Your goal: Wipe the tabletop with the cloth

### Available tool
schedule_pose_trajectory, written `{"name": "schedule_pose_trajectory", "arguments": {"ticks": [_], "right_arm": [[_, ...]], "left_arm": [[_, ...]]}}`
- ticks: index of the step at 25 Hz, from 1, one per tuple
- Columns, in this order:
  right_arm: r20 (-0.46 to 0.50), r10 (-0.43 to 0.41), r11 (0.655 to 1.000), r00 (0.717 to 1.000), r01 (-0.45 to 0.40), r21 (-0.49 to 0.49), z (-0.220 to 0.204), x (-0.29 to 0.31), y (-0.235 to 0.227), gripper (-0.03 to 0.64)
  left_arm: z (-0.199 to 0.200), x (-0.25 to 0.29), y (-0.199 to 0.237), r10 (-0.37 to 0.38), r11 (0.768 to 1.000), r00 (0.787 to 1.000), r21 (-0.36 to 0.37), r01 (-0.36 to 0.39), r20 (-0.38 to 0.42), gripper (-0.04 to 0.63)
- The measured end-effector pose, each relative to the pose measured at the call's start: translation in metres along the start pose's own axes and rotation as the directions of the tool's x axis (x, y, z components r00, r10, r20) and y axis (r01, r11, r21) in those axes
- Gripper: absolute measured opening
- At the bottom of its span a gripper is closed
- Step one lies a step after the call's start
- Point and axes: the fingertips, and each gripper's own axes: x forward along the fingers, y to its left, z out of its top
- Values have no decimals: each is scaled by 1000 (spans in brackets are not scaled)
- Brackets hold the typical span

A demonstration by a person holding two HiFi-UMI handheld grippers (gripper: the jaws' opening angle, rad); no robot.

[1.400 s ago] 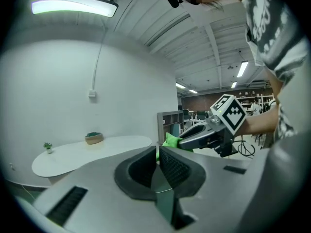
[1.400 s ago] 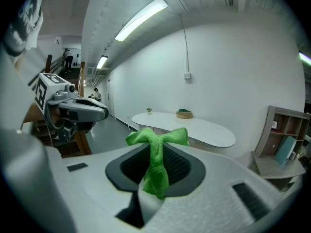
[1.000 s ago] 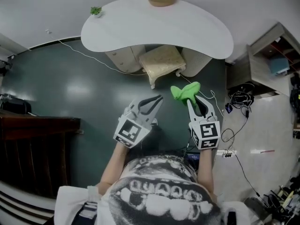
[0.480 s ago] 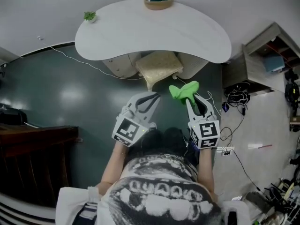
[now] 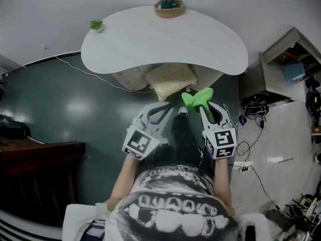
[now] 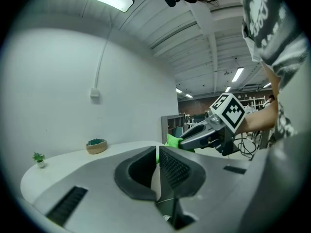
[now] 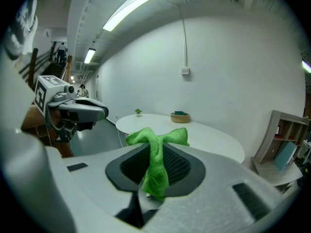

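Looking steeply down in the head view, the person's arms reach up from the bottom edge. The left gripper (image 5: 168, 105) sits just left of centre and the right gripper (image 5: 202, 107) just right of it, both over dark floor and well short of the white surface (image 5: 150, 41) that spans the upper middle of the frame. A green cloth (image 5: 198, 97) bunches at the right gripper's tip. A shallow bowl (image 5: 169, 7) stands at the surface's far edge, top centre, and a small potted plant (image 5: 96, 24) stands at its upper-left rim. A cushioned stool (image 5: 171, 79) is partly tucked beneath the near edge.

In the left gripper view, that gripper's fingers (image 6: 180, 169) are pressed together with only a thin seam between the pads and nothing in it. The cloth shows right of centre beyond them, in the other gripper's tip, and the bowl and plant show at lower left.

In the right gripper view, its fingers (image 7: 181, 167) pinch the cloth at frame centre — two ends flare above the pads and a tail hangs below. The surface lies behind, bowl and plant on it. A shelf unit (image 7: 284, 140) stands at the right edge.
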Motion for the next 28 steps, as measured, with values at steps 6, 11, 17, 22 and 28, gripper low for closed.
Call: {"name": "schedule_pose_trajectory", "arguments": {"ticks": [6, 11, 17, 22, 28], "right_arm": [[2, 25, 1000, 1000, -25, 10, 5, 41, -32, 80], [4, 38, 999, 999, -38, 22, 17, 87, -72, 80], [-12, 50, 998, 999, -50, 31, 33, 148, -137, 80], [-21, 42, 998, 999, -41, 46, 43, 186, -189, 80], [-46, 15, 996, 999, -11, 88, 35, 216, -245, 80]], "left_arm": [[-5, 31, 26, 27, 1000, 999, 1, -27, -25, 20], [-7, 74, 68, 56, 998, 997, -2, -56, -45, 20], [2, 149, 112, 46, 999, 998, 2, -46, -45, 20], [8, 206, 134, 13, 1000, 999, -5, -13, -53, 20], [8, 259, 146, -25, 1000, 996, 16, 26, -82, 20]]}}
